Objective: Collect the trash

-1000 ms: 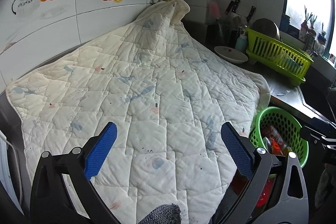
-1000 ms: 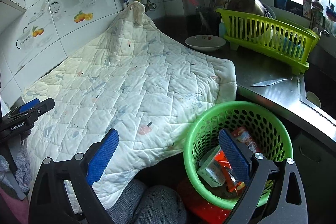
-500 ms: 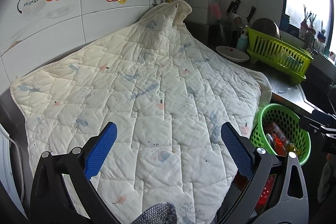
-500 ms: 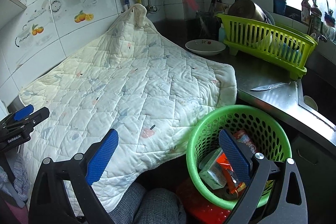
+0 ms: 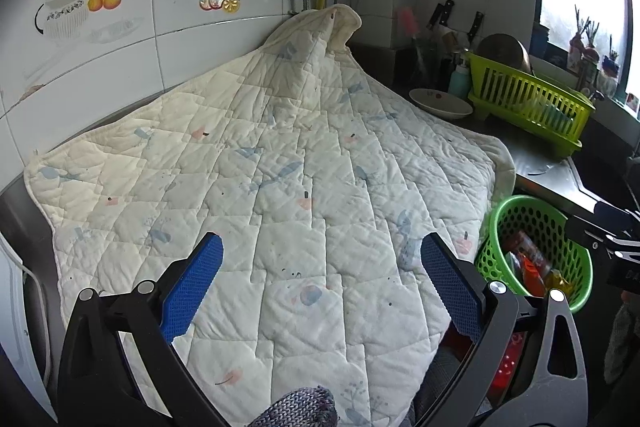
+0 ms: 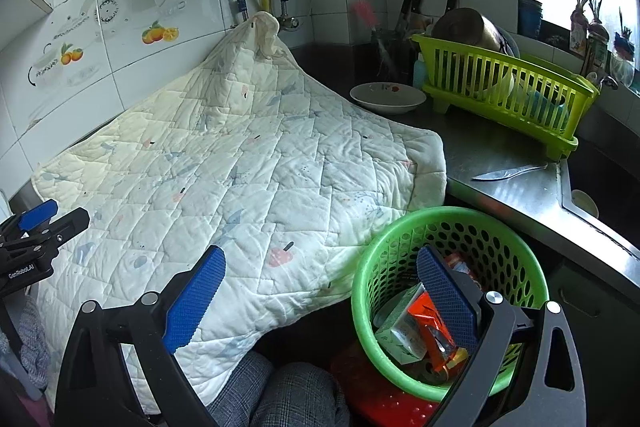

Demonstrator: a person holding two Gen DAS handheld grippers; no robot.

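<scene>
Green basket (image 6: 448,291), at 4 o'clock in the right wrist view, stands below the front edge of the desk (image 6: 516,187) on a red stool or lid (image 6: 376,399) that cannot be told apart. It holds the collected trash (image 6: 424,331): an orange-red wrapper, a pale green carton, and a red packet further back. In the left wrist view the same basket (image 5: 536,251) sits at 4 o'clock, just beside the hanging corner of the quilt (image 5: 280,187).

Change over the last second: both views have drawn back and up slightly, so the basket appears smaller and lower; nothing has been added or removed. Judged from this, a deposit is complete and the search for further trash begins.

Right gripper (image 6: 320,291): jaws wide apart, empty, the right finger overlapping the basket mouth in the picture. Left gripper (image 5: 322,279): jaws wide apart, empty, above the quilt.

The quilt covers most of the desk from 9 to 2 o'clock; no loose trash shows on it. Beyond, at 1 to 2 o'clock: a white bowl (image 6: 388,97), seemingly empty; a green dish rack (image 6: 504,95) holding a metal pot; a knife (image 6: 508,171) lying on bare steel.
</scene>
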